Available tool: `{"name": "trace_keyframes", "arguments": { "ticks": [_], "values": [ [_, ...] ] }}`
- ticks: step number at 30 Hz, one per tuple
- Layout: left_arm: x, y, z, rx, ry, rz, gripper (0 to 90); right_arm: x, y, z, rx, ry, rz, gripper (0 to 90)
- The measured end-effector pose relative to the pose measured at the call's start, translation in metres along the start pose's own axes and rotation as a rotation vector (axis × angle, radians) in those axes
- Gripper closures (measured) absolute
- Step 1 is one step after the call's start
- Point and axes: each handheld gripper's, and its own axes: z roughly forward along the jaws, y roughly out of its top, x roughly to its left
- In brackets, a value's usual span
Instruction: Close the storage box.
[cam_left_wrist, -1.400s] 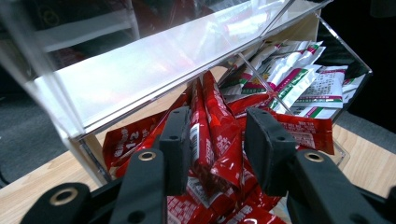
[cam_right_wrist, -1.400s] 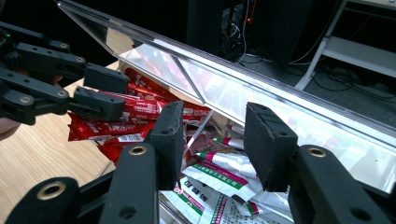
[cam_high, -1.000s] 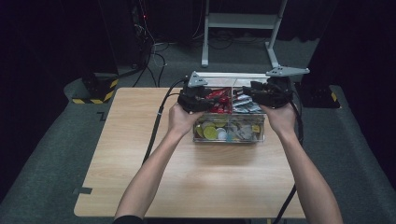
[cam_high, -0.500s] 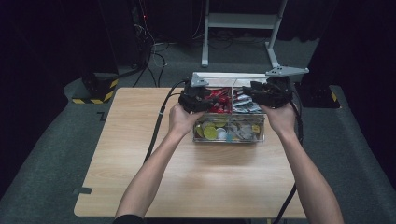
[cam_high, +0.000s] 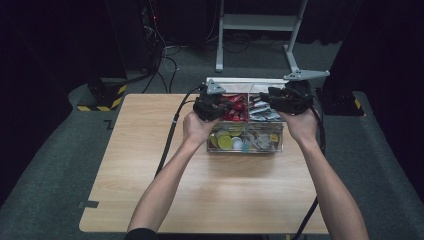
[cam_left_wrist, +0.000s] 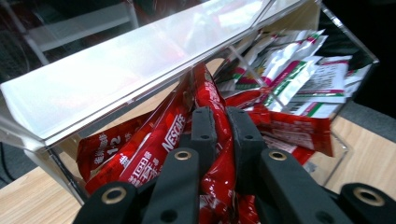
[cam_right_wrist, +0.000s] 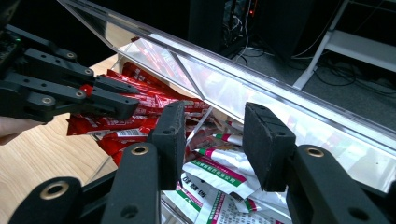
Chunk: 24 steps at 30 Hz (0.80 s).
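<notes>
A clear plastic box (cam_high: 246, 149) stands at the table's far edge. My left gripper (cam_left_wrist: 223, 122) reaches into its back left compartment. Its jaws have just been closing and now pinch a red Nescafe sachet (cam_left_wrist: 208, 93) from the pile of red sachets (cam_high: 235, 106). In the high view the left gripper (cam_high: 223, 107) sits over that pile. My right gripper (cam_right_wrist: 212, 127) hovers over the white and green sachets (cam_right_wrist: 218, 173) in the back right compartment, jaws apart with nothing between them. In the high view the right gripper (cam_high: 270, 100) is over that compartment too. The left gripper (cam_right_wrist: 133, 105) also shows in the right gripper view.
The box's clear lid (cam_left_wrist: 140, 60) stands raised behind the sachets. Its front compartment holds several round capsules (cam_high: 230, 141). The wooden table (cam_high: 200, 200) lies bare in front of the box. A white metal frame (cam_high: 260, 22) stands on the floor beyond.
</notes>
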Motion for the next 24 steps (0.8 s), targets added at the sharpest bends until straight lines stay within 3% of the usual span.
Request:
{"name": "trace_keyframes", "arguments": {
  "ticks": [15,20,24],
  "values": [
    [0.005,-0.012,-0.03,-0.046,-0.063,-0.032,83.2,0.003,0.001,-0.002,-0.002,-0.012,0.036,57.7],
    [0.002,-0.009,-0.041,-0.047,-0.052,-0.007,83.3,0.002,0.001,-0.004,-0.008,-0.005,0.031,58.1],
    [0.0,-0.016,-0.041,-0.056,-0.07,-0.008,83.3,0.001,0.001,-0.004,-0.005,0.0,0.037,58.2]
  ]
}}
